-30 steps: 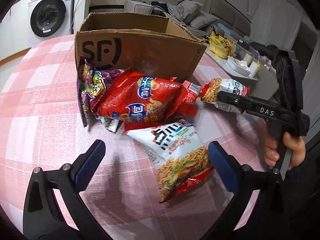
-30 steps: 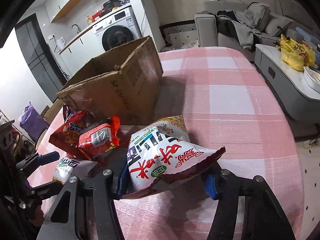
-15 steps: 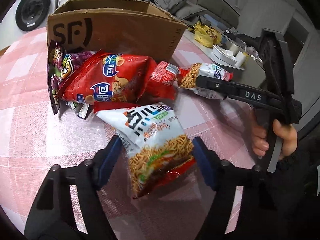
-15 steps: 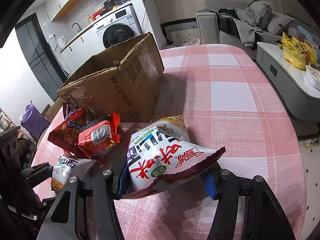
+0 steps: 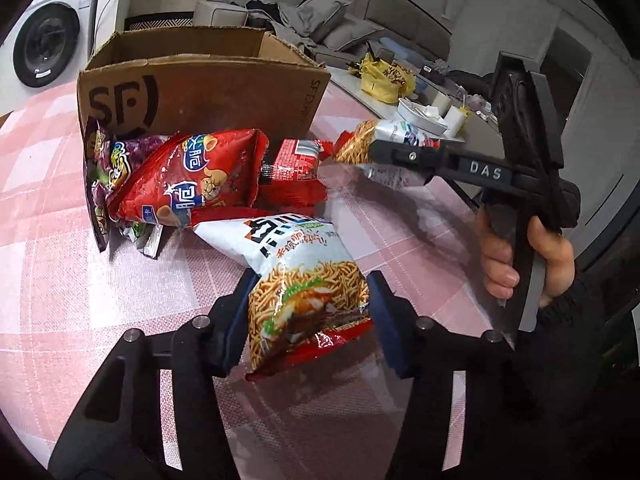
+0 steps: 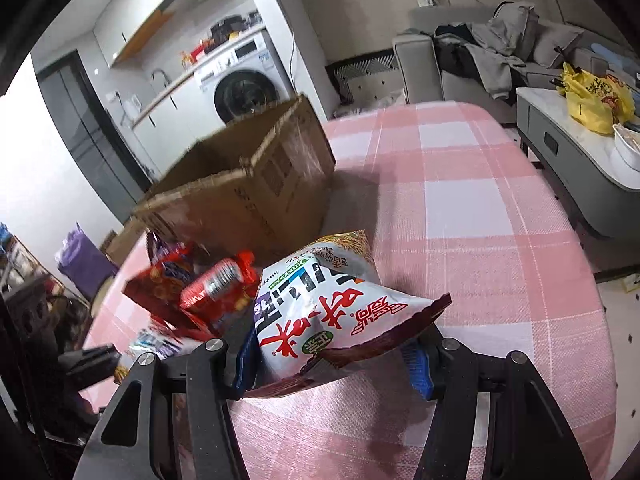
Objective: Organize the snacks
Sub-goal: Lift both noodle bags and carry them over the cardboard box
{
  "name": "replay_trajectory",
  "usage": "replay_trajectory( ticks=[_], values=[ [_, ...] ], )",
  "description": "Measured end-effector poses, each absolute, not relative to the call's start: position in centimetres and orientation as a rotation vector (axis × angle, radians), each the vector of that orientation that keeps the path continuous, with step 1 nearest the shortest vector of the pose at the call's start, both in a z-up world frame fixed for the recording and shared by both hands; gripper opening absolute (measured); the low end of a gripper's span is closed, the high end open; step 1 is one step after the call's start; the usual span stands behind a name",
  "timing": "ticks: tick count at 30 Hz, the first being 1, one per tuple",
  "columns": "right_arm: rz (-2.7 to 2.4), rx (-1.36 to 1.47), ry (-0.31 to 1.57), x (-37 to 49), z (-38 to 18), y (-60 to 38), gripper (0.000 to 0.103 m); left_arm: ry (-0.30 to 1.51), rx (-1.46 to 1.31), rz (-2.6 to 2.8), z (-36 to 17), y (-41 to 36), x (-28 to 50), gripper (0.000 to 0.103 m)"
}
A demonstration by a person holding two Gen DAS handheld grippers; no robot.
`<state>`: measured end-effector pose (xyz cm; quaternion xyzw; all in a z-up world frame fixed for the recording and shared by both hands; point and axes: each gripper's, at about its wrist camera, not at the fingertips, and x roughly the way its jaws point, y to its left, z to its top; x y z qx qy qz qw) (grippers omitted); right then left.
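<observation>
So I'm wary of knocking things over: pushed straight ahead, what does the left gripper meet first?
Gripping the white noodle-snack bag, the left gripper would probably push it into the red snack bags before the brown cardboard box.

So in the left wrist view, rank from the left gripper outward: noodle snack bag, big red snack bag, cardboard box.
1. noodle snack bag, between the left gripper fingers.
2. big red snack bag, behind it, leftward.
3. cardboard box, farthest back.

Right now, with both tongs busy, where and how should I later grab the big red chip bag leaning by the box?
Grip the red bag at its crimped top seam near the small red pack, coming from the right. The body is puffed, and the purple bag crowds its left.
</observation>
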<state>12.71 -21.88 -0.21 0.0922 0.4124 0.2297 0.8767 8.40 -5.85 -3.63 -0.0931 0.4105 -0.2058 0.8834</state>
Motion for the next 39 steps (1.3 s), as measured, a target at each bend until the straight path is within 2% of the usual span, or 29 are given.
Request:
replay_trajectory(
  ticks=[17,39],
  values=[
    [0.571,0.268,0.725,10.5,3.5,-22.3,0.060,0.748,-0.181,-0.468,0.4,-4.8,6.4,0.051],
    [0.606,0.278,0.678,9.3,5.5,-20.8,0.060,0.633,-0.202,-0.364,5.4,1.2,2.6,0.051]
  ],
)
